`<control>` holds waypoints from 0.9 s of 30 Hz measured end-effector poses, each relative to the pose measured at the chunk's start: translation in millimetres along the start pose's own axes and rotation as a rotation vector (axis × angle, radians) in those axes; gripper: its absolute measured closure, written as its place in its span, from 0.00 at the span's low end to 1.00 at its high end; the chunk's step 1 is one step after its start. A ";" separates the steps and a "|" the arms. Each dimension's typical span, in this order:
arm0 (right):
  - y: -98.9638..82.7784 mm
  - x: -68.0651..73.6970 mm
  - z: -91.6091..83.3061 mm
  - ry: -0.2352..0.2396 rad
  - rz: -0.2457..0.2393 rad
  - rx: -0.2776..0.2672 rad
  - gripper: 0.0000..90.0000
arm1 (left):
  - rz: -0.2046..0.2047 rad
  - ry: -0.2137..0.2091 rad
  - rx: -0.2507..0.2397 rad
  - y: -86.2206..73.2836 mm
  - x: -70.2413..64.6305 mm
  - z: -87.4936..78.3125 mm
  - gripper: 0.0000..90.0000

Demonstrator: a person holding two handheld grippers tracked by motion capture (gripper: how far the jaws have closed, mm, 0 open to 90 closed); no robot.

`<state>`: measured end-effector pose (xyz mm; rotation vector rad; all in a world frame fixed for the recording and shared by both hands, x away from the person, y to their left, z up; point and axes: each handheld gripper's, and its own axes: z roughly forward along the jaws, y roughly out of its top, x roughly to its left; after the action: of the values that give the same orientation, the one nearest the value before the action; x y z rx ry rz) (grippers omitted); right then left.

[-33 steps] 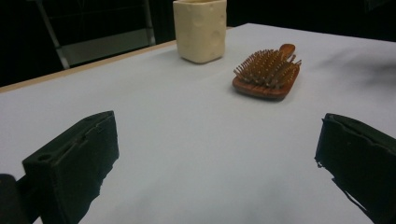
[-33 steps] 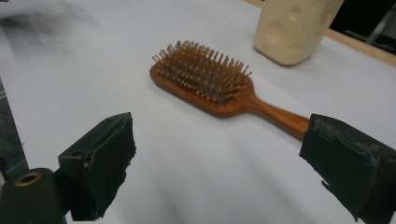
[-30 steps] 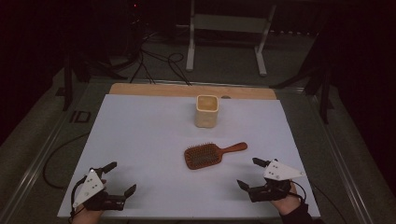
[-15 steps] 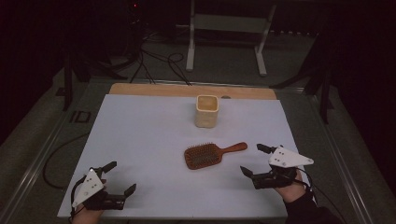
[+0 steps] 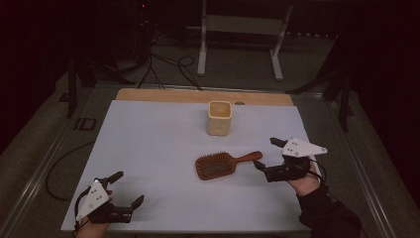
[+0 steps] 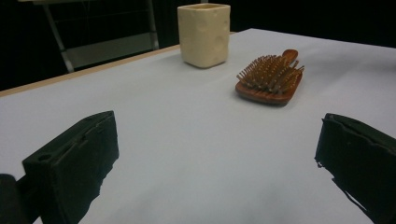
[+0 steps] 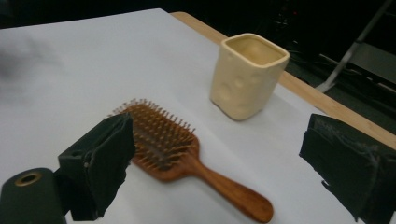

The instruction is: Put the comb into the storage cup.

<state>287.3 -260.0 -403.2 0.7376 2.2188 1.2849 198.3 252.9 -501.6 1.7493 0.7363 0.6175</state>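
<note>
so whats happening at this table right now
A person sits at a table covered with a white sheet, holding a pair of tongs in each hand. The right tongs are open and sit just beside the handle end of a wooden hairbrush, not touching it. The left tongs are open too, near the front left corner, away from everything. A cream cup stands upright beyond the brush. Nothing is being held.

White sheet (image 5: 158,163) covers most of the surface; bare wood strip (image 5: 163,95) exposed along far edge. Behind it: grey floor, light metal stand (image 5: 237,37) with two feet, black cables (image 5: 166,67) looped left of it. Small dark square item (image 5: 85,123) off the sheet's left edge.
</note>
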 end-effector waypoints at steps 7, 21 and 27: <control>6.3 -11.3 15.6 0.010 0.011 0.016 0.10 | 0.000 -0.002 0.004 -0.3 -0.7 0.3 0.00; -0.5 -33.1 53.8 0.024 0.065 0.081 0.13 | 0.006 -0.005 0.003 -0.2 -0.8 0.6 0.00; -7.5 -40.2 66.1 0.028 0.081 0.104 0.15 | 0.006 -0.006 0.003 -0.1 -0.7 0.8 0.00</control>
<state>357.3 -247.8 -434.5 0.8606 2.3142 1.2324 198.4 251.9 -501.9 1.7563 0.7281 0.6155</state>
